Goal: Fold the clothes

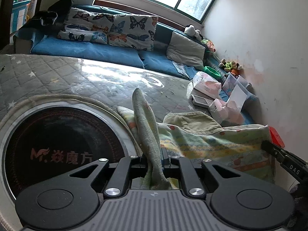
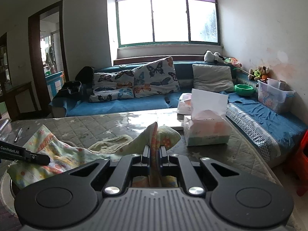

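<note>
Your left gripper [image 1: 154, 154] pinched a fold of the green patterned garment [image 1: 211, 142] at lower centre of its frame. Your right gripper [image 2: 154, 152] clamped another bunched edge of it. The cloth lay spread low across the quilted table [image 2: 86, 125], beside the tissue pack [image 2: 207, 132].

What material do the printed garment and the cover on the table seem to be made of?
Printed garment: probably soft cotton knit; it drapes limply, matte, with a fuzzy plain green inside. Table cover: seemingly quilted fabric with stitched diamonds and stars, under a clear, glossy sheet, likely plastic, since window light reflects on it.
</note>
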Tool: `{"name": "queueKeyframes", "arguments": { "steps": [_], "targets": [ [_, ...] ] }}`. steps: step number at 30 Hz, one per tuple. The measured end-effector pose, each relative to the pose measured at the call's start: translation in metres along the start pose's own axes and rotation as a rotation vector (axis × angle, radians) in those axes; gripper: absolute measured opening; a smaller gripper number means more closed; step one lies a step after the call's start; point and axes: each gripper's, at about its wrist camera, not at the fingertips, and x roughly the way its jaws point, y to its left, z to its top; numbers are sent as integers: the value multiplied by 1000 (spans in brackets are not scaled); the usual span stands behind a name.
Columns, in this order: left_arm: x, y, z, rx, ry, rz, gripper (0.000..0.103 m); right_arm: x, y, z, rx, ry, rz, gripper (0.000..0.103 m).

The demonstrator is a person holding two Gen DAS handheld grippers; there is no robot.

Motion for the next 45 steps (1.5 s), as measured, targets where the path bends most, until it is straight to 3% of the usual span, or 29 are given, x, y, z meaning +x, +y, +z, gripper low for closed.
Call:
{"name": "queueKeyframes", "arguments": {
  "steps": [23, 28, 30, 32, 34, 39, 40, 45],
  "targets": [
    [48, -14, -24, 40, 120, 20, 13, 24, -40, -38, 59, 109, -103, 8],
    [53, -12, -28, 42, 131, 61, 28, 32, -46, -49, 67, 159, -132, 11],
    [52, -12, -30, 60, 124, 83, 45, 32, -47, -51, 69, 160, -139, 14],
    [50, -12, -32, 72, 117, 101, 53, 31, -47, -53, 72, 162, -146, 15],
    [50, -9, -33, 64, 118, 108, 56, 31, -48, -54, 75, 159, -149, 18],
    [48, -10, -37, 73, 109, 137, 67, 31, -37, -55, 63, 161, -106, 40],
    [47, -12, -37, 82, 103, 144, 69, 31, -33, -56, 61, 166, -92, 48],
    [41, -19, -44, 130, 76, 174, 85, 28, -9, -65, 38, 177, -24, 65]
  ]
}}
